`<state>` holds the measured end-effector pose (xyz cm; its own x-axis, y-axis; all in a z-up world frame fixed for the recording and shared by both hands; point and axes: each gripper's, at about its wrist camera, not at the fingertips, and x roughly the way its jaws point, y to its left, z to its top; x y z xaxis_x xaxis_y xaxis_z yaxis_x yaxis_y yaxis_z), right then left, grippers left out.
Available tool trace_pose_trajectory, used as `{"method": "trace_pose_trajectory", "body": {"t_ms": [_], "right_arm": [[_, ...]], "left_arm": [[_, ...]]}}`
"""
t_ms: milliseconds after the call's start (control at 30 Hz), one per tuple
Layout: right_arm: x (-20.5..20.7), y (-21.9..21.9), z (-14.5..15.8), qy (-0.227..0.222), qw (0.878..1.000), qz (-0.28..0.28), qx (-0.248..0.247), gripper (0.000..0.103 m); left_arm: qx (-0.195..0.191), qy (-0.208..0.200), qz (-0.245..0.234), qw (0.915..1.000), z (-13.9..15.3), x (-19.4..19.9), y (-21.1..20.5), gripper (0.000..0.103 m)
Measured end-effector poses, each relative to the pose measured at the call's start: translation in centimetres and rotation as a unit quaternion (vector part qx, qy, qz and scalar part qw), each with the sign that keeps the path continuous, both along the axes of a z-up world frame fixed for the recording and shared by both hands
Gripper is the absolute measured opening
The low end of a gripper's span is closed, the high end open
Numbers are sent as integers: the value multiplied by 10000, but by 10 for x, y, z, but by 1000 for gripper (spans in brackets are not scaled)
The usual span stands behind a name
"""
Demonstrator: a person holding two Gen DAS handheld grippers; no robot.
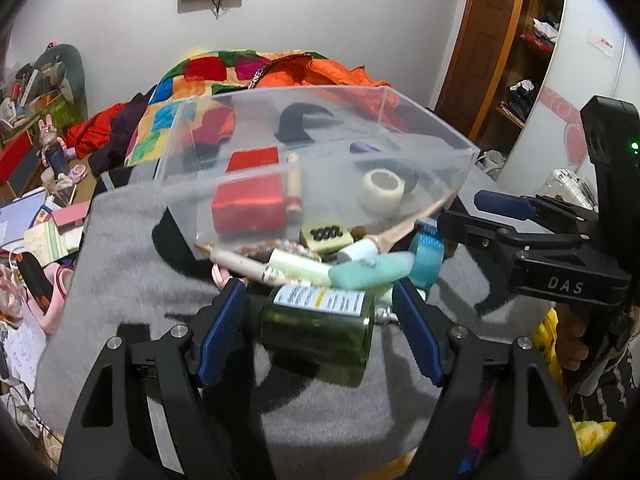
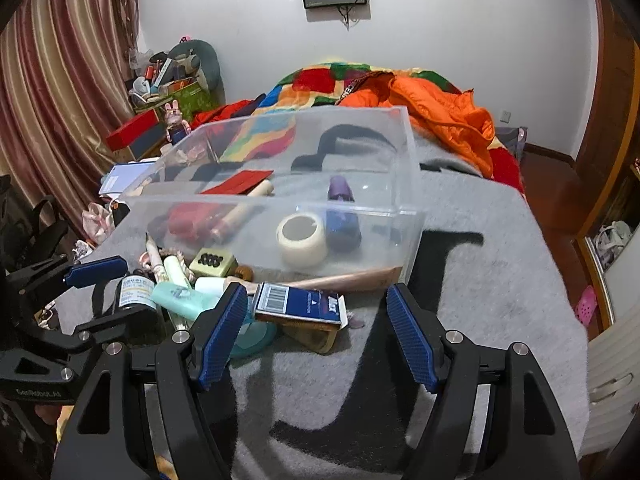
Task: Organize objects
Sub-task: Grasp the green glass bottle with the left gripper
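Observation:
A clear plastic bin [image 1: 436, 120] [image 2: 408, 152] stands on a grey blanket and holds a red box [image 1: 248, 204], a white tape roll [image 1: 382, 190] [image 2: 302, 240], a wooden stick and a purple item [image 2: 340, 216]. Loose items lie in front of it. My left gripper [image 1: 320, 304] is open, its blue pads either side of a dark green bottle [image 1: 316, 336] [image 2: 136, 296] without touching it. My right gripper [image 2: 312, 328] is open and empty, just short of a blue barcode box [image 2: 300, 304]; it also shows in the left wrist view [image 1: 500, 204].
A teal tube [image 1: 368, 272] [image 2: 180, 298], a green mahjong tile [image 1: 326, 234] [image 2: 212, 262], a long brush [image 2: 344, 278] and pens crowd the bin's front. A colourful quilt and orange jacket [image 2: 436, 116] lie behind. Clutter fills the floor at left.

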<state>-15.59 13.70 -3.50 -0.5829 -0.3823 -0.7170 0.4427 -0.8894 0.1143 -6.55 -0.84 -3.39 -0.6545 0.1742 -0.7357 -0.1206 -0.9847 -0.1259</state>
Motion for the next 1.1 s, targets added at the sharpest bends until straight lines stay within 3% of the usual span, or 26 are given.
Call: {"method": "trace_pose_trajectory", "body": {"t_ms": [200,367,467,533,600,700,933,967,1100], "right_arm": [[-5,3,-8,-181,9997,-51,-160,69],[-8,8,-8,-308,9990,-87,-309,69],[-10,10,-11,-363,9987,-166,-329,69],[-12,14,-13,-445,9980,-209,-405,64],[-14,17,-18,-536,9976,-234,-378,51],[-15,21,-25,-638,9967,-215,-454,45],[-12,25,-21,-452,9974,-257,-489,43],[-10,25,-20,-435,9975,-256,-501,27],[-7,26,-15,-366,9982,-208,-434,23]], "left_arm": [[-60,82,-5,9999,-9,10,1,74],[-28,218,80,9997,-7,18,-2,58],[17,253,135,9996,-4,23,-4,58],[41,241,162,9996,-5,26,-5,58],[28,247,219,9995,-5,29,-7,57],[30,272,316,9991,-3,34,-12,57],[169,358,577,9976,5,41,-24,57],[189,381,607,9973,7,41,-26,57],[181,509,644,9965,16,42,-26,57]]}}
